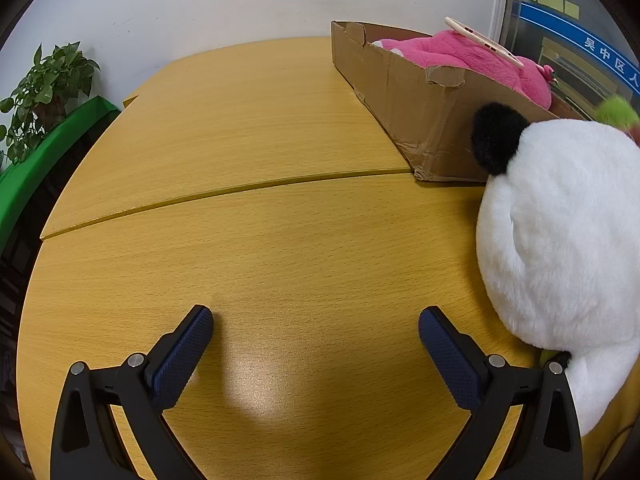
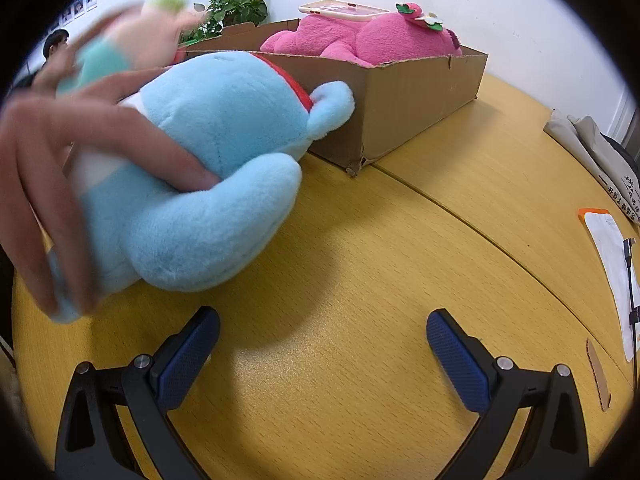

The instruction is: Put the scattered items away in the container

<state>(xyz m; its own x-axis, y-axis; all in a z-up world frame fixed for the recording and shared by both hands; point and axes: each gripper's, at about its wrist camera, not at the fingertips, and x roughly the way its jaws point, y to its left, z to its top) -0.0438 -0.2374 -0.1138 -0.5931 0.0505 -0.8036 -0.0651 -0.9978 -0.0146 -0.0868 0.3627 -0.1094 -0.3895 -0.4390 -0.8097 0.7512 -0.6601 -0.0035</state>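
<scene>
A cardboard box (image 1: 404,96) stands at the back of the wooden table and also shows in the right wrist view (image 2: 412,96). It holds a pink plush (image 1: 472,58) (image 2: 360,38) with a phone (image 1: 484,40) (image 2: 344,10) lying on top. A white plush with a black ear (image 1: 560,232) sits right of my open, empty left gripper (image 1: 316,320). A light blue plush (image 2: 208,168) lies in front of the box, left of my open, empty right gripper (image 2: 323,322). A blurred bare hand (image 2: 60,168) rests on it.
A potted plant (image 1: 44,92) (image 2: 236,8) and a green ledge (image 1: 48,148) are at the table's far side. Papers with a cable (image 2: 616,272) and a cloth bag (image 2: 596,152) lie at the right edge. A table seam (image 1: 224,192) runs across.
</scene>
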